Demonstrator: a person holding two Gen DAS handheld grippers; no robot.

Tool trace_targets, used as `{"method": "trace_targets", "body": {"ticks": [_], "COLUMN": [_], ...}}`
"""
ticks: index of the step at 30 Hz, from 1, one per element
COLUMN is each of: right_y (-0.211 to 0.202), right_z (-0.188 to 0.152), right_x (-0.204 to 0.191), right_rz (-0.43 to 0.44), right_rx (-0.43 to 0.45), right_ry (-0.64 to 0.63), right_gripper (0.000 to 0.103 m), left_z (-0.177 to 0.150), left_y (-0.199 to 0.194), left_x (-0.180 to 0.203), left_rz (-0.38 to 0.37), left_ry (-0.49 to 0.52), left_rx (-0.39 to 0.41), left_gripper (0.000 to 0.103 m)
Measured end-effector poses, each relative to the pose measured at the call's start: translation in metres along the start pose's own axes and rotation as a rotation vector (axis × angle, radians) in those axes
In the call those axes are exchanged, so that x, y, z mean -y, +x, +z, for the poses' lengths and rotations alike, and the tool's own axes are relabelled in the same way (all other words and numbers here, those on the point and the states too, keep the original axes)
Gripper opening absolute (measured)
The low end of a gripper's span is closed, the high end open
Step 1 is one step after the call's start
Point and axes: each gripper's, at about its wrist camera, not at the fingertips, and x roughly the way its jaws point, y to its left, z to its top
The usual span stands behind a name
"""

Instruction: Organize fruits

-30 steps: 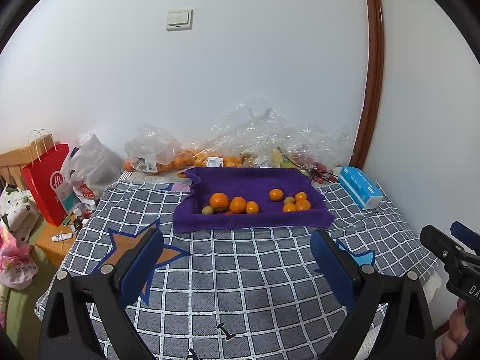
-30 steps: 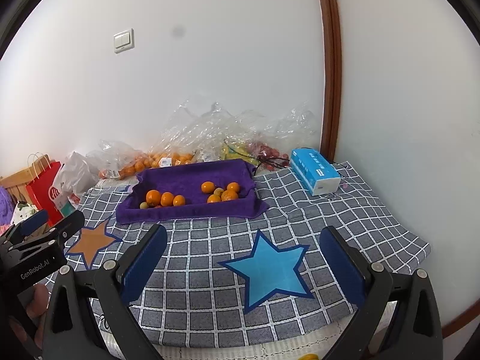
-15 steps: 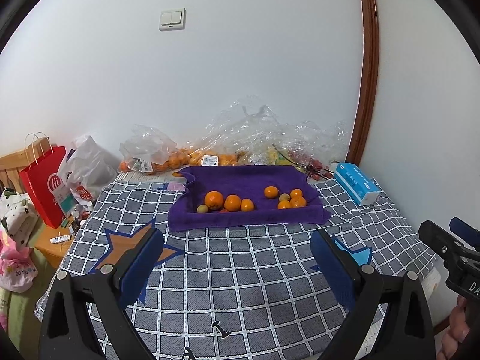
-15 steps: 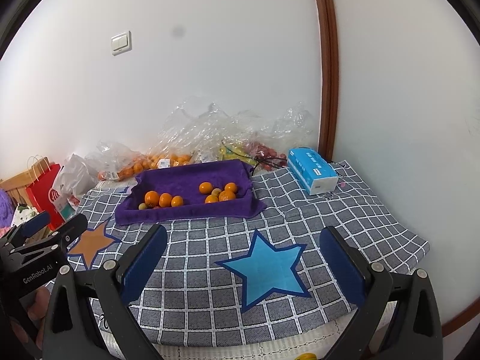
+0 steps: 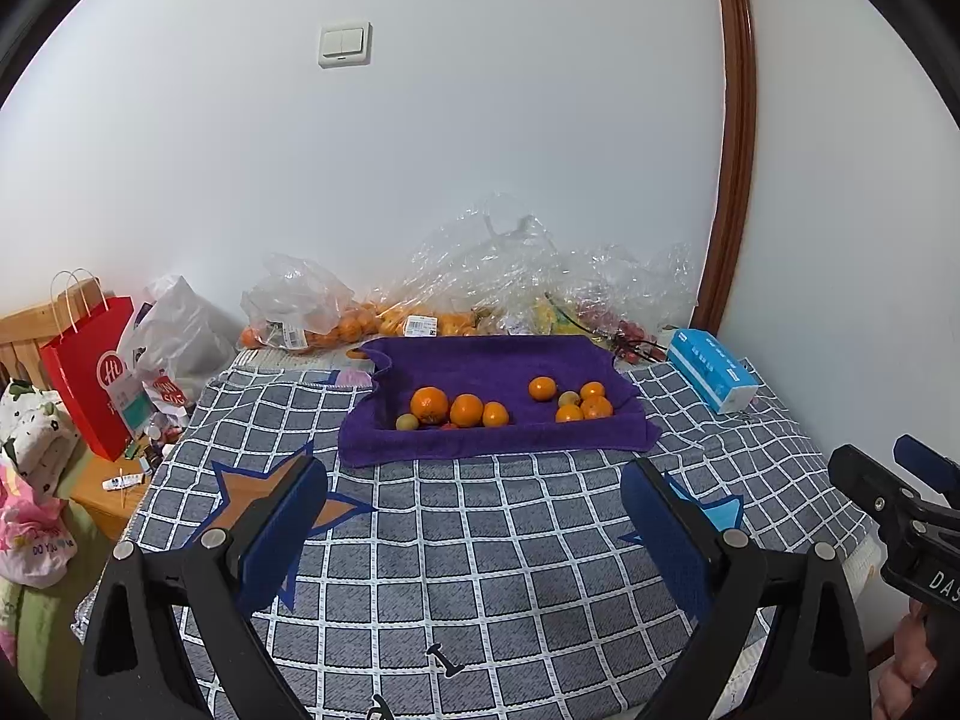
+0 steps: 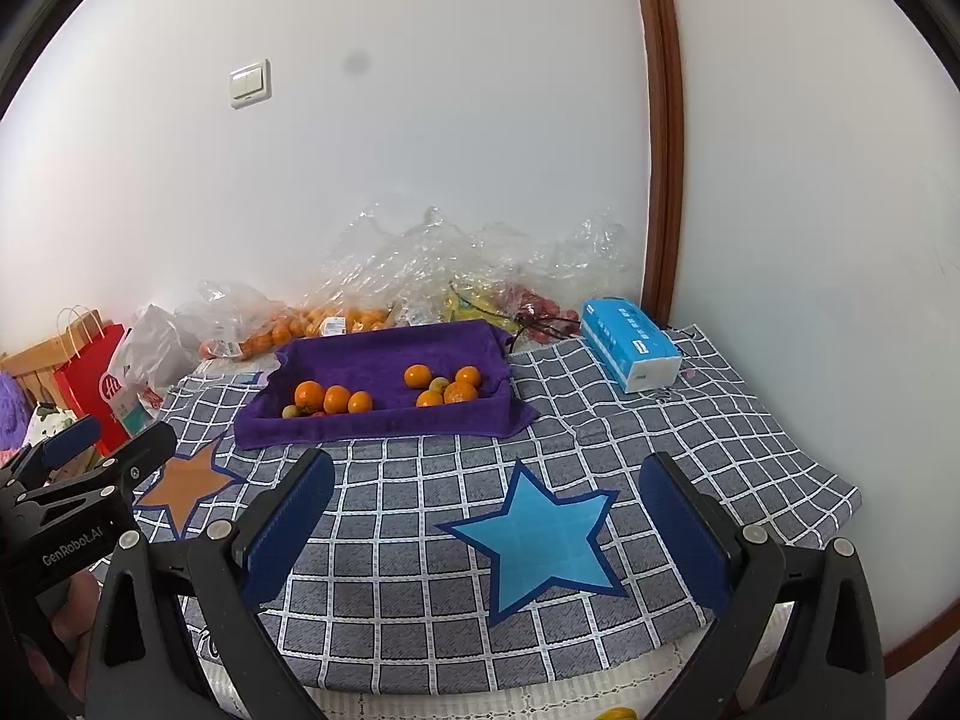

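A purple towel (image 5: 480,363) (image 6: 384,360) lies at the back of a checked tablecloth (image 5: 480,540) (image 6: 420,480). On it sit two groups of oranges, a left group (image 5: 456,408) (image 6: 333,397) with a small green fruit (image 5: 407,421), and a right group (image 5: 576,399) (image 6: 444,387). My left gripper (image 5: 474,516) is open and empty, well short of the towel. My right gripper (image 6: 486,516) is open and empty above a blue star print (image 6: 537,537).
Clear plastic bags with oranges and other fruit (image 5: 420,306) (image 6: 372,300) line the wall behind the towel. A blue tissue pack (image 5: 711,369) (image 6: 630,354) lies at the right. A red paper bag (image 5: 90,366) and a white bag (image 5: 174,342) stand at the left.
Both grippers have drawn back and risen slightly, so the towel and fruit look a little smaller and farther. Both stay open and empty.
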Motion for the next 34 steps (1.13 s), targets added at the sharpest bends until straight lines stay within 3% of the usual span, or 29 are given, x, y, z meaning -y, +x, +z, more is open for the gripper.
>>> {"method": "trace_targets", "body": {"ticks": [34], "right_y": [-0.0019], "right_z": [-0.0001], "right_x": [-0.0013], "right_rz": [0.009], "right_rx": [0.01], "right_ry": [-0.015], "right_gripper": [0.1], "left_z": [0.0006], "left_y": [-0.0022], "left_x": [-0.0009], "left_rz": [0.002], "left_ry": [0.005], "left_rx": [0.008], "left_gripper": [0.099]}}
